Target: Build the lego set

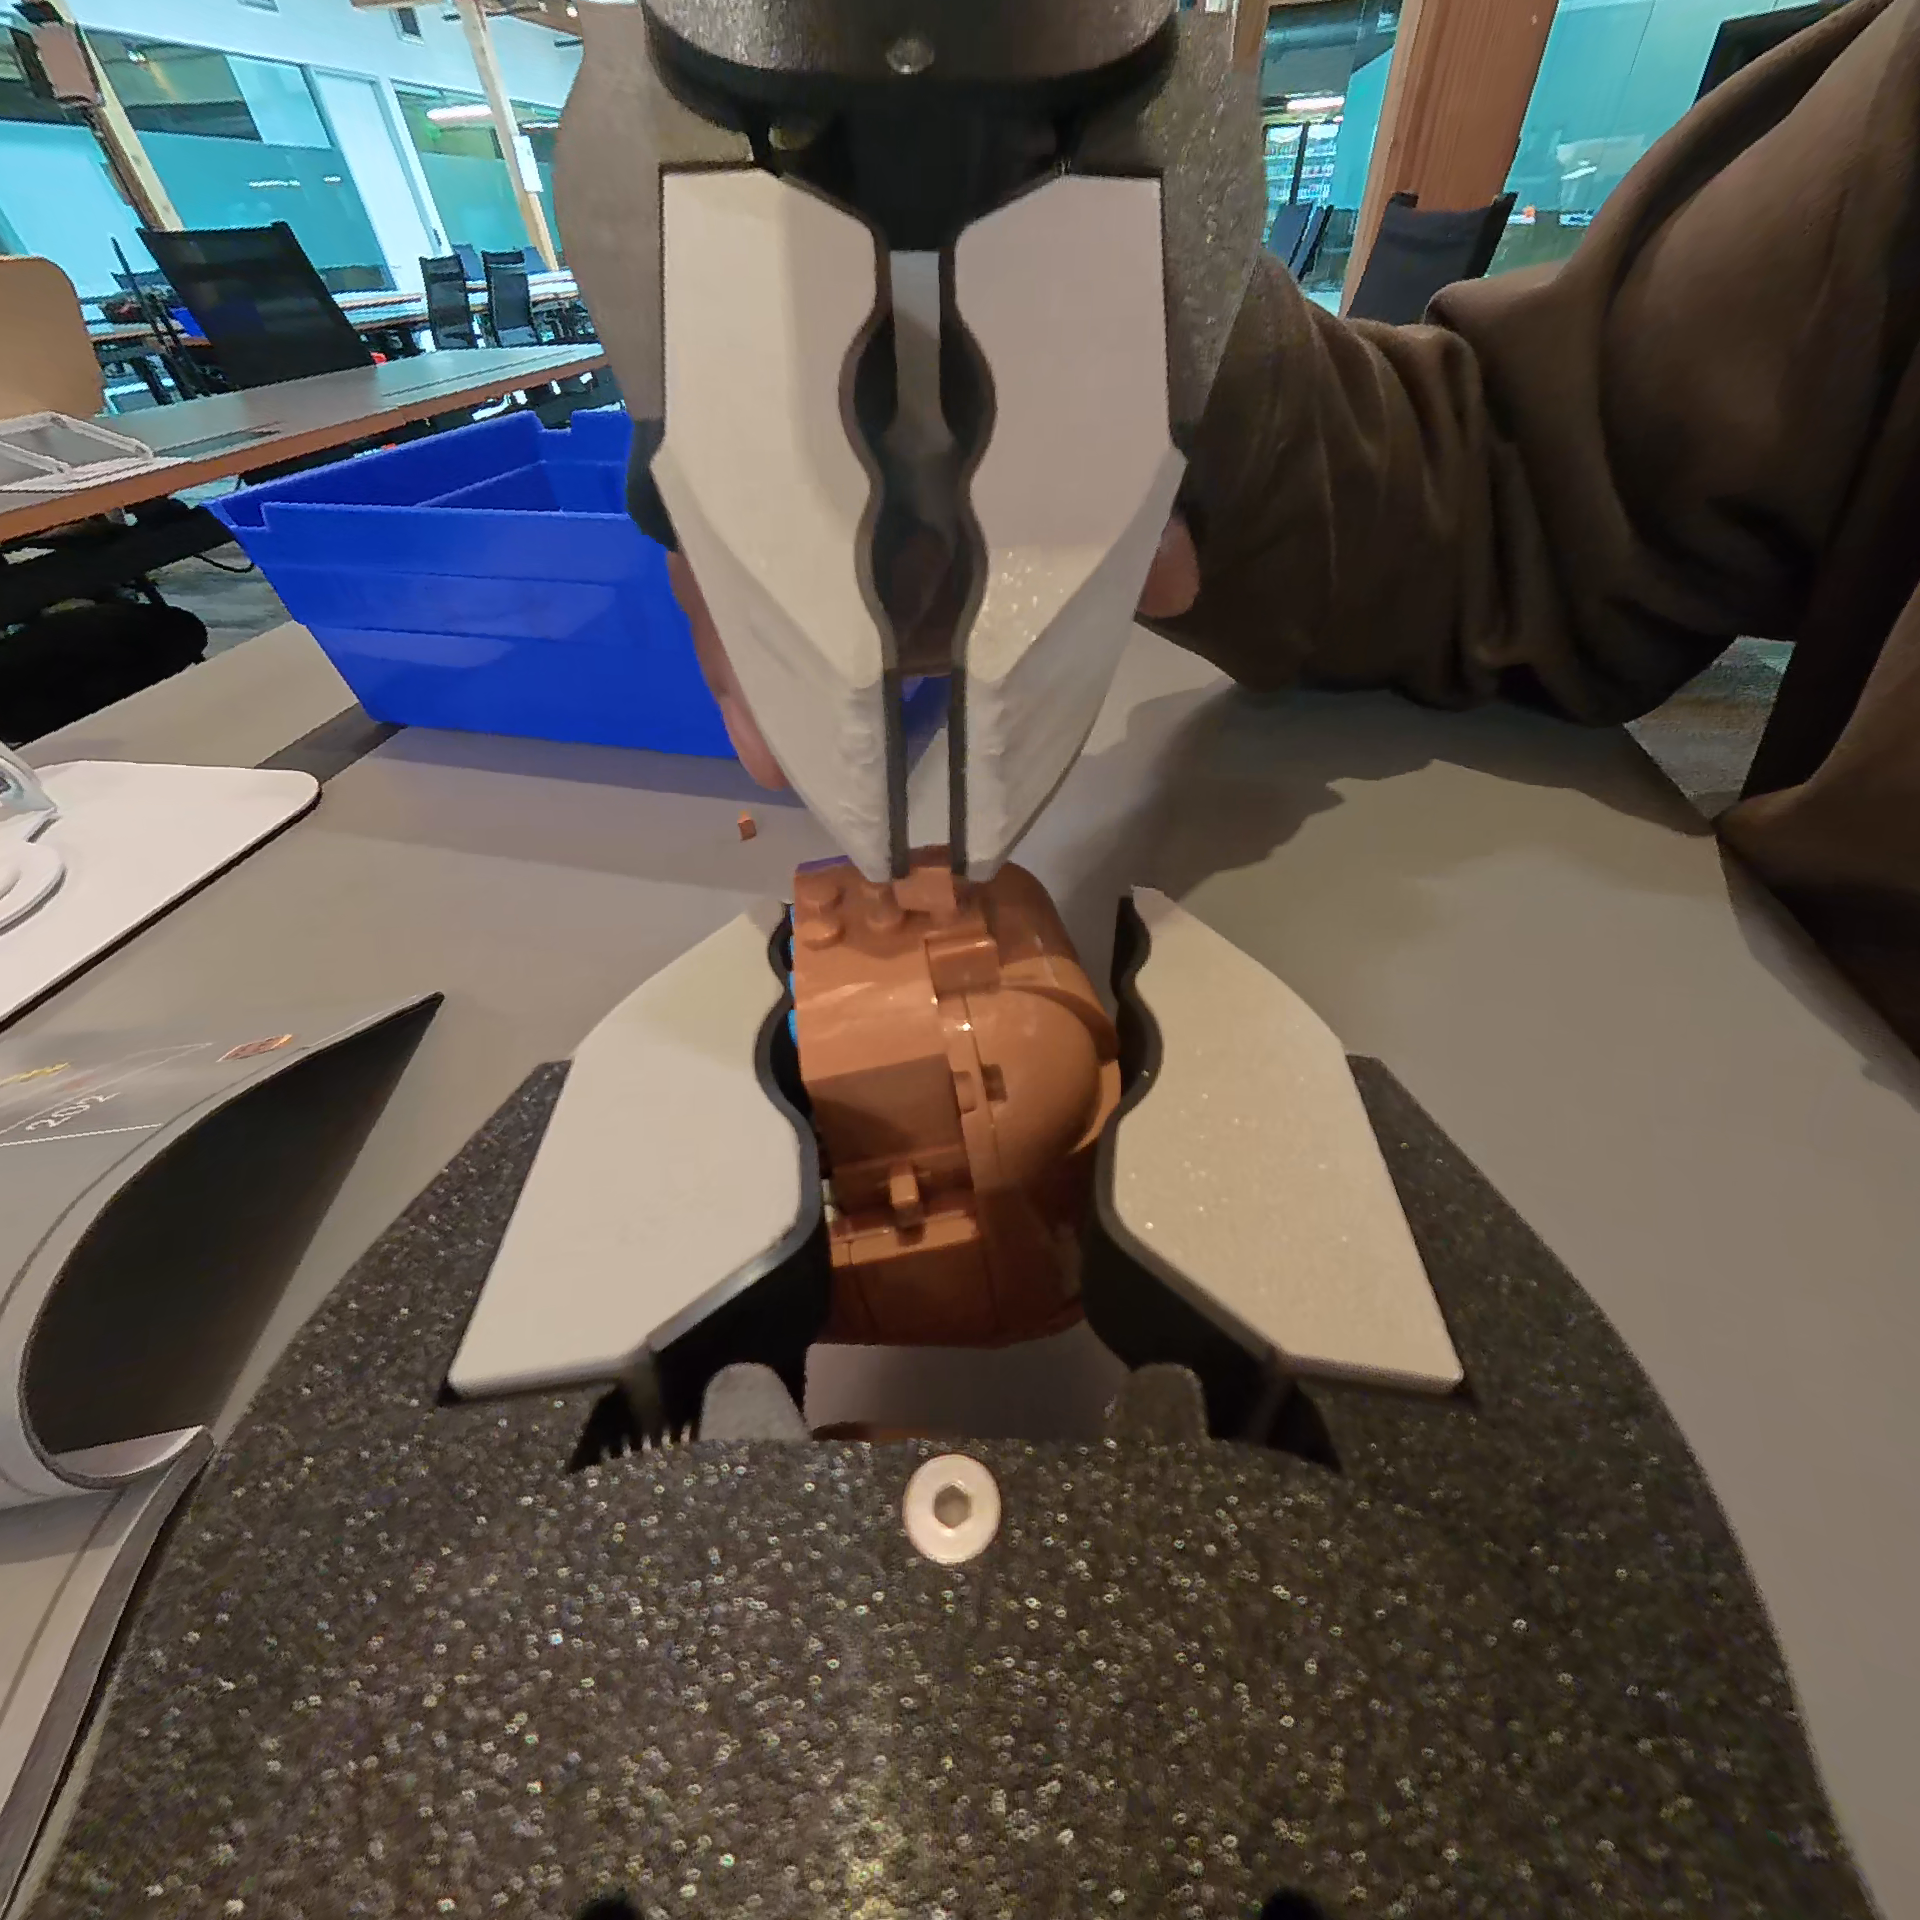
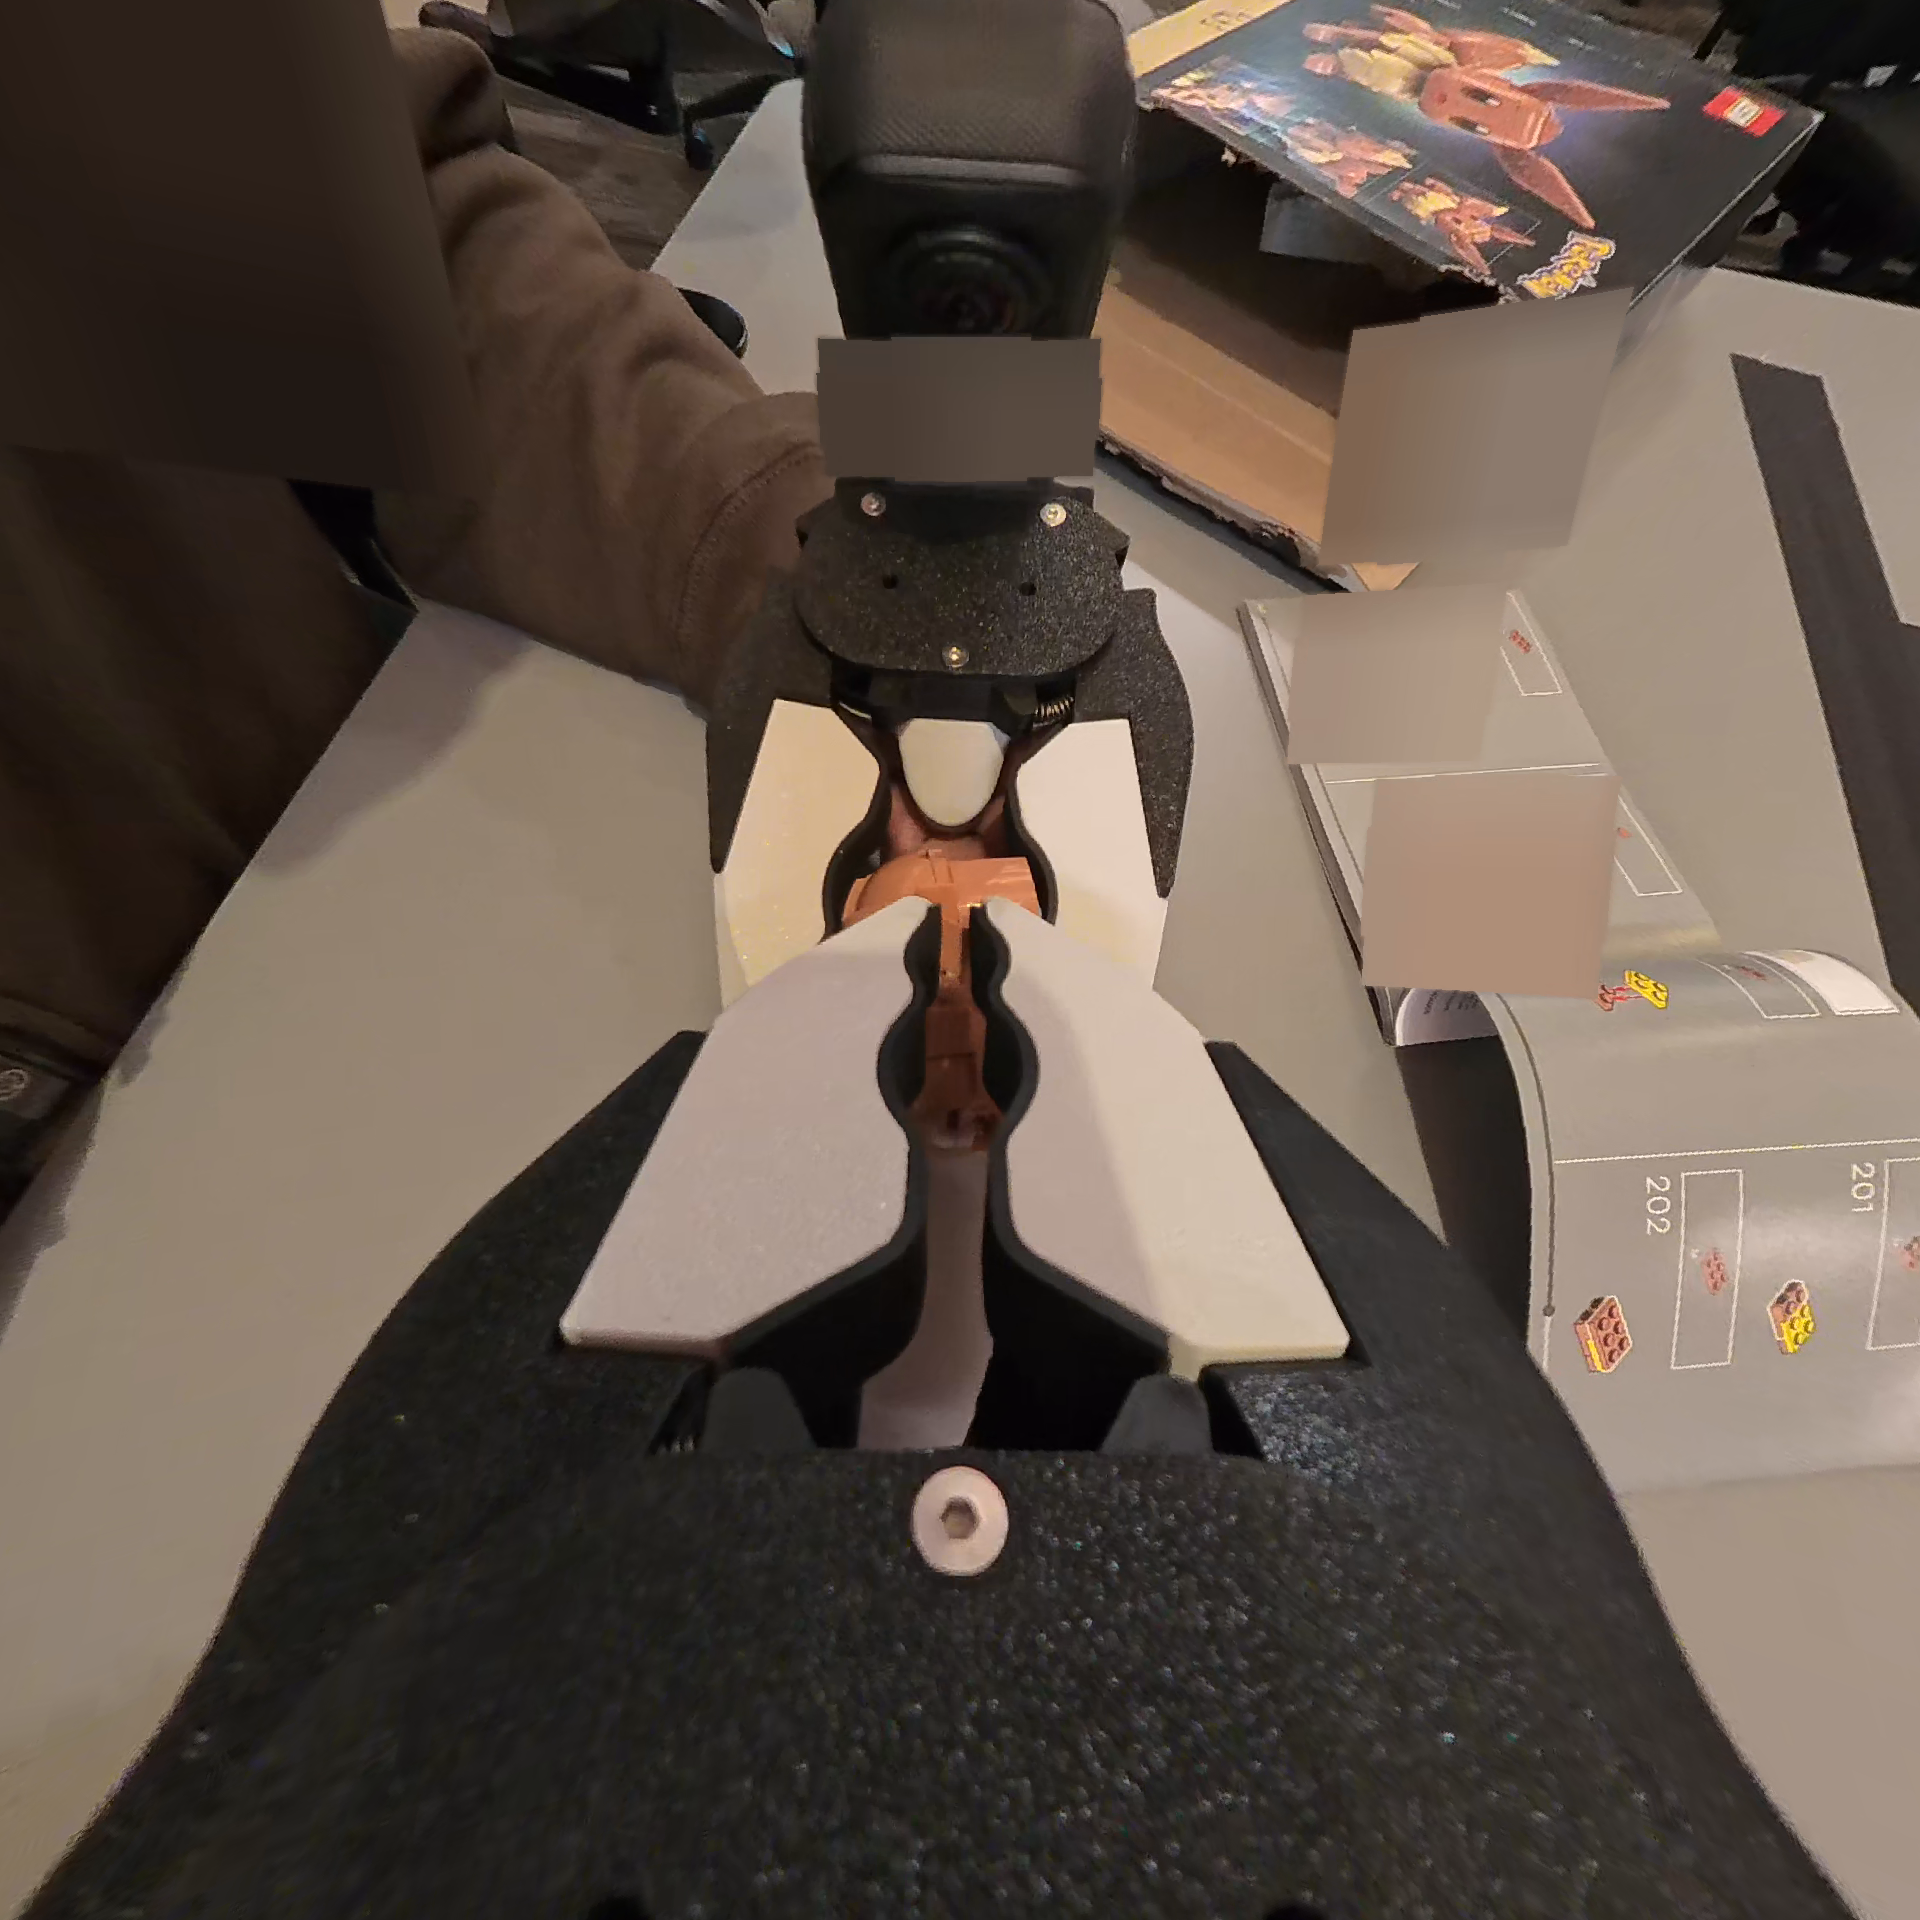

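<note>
A rounded brown lego assembly (image 1: 966,1081) is clamped between the white fingers of my left gripper (image 1: 951,914), just above the grey table. My right gripper (image 1: 928,871) comes down from above, nearly vertical. Its jaws are almost closed on a small brown piece (image 1: 923,896) that sits on the studded top of the assembly. In the right wrist view, my right gripper (image 2: 954,914) pinches that brown piece (image 2: 956,997). The left gripper (image 2: 940,883) faces it, with the assembly (image 2: 914,878) between its fingers.
A blue bin (image 1: 468,582) stands behind on the table. An open instruction booklet (image 2: 1714,1247) lies beside the grippers, with the torn set box (image 2: 1455,156) farther back. A white tray (image 1: 135,842) and a tiny loose brown piece (image 1: 745,828) lie nearby. A brown sleeve (image 1: 1558,468) reaches in. Spacing between my two grippers at the tips: around 5 centimetres.
</note>
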Available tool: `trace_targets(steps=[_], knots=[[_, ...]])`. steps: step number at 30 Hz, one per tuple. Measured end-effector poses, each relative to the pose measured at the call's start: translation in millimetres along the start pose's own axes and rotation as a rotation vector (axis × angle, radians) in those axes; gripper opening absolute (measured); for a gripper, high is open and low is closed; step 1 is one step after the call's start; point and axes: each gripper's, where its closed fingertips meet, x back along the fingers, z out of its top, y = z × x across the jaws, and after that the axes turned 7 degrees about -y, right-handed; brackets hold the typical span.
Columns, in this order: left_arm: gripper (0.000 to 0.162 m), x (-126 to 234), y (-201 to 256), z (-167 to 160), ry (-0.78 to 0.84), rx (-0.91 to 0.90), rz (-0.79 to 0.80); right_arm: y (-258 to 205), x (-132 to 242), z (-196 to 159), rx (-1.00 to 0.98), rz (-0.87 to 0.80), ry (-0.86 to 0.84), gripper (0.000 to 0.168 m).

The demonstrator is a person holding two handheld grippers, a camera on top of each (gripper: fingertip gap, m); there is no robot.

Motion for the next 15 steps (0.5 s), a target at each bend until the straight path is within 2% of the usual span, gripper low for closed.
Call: trace_targets(steps=[15], knots=[[0.057,1.0,-0.4,1.2,0.008,0.004,0.001,-0.6,3.2,2.2,0.001,0.005,0.045,0.010]])
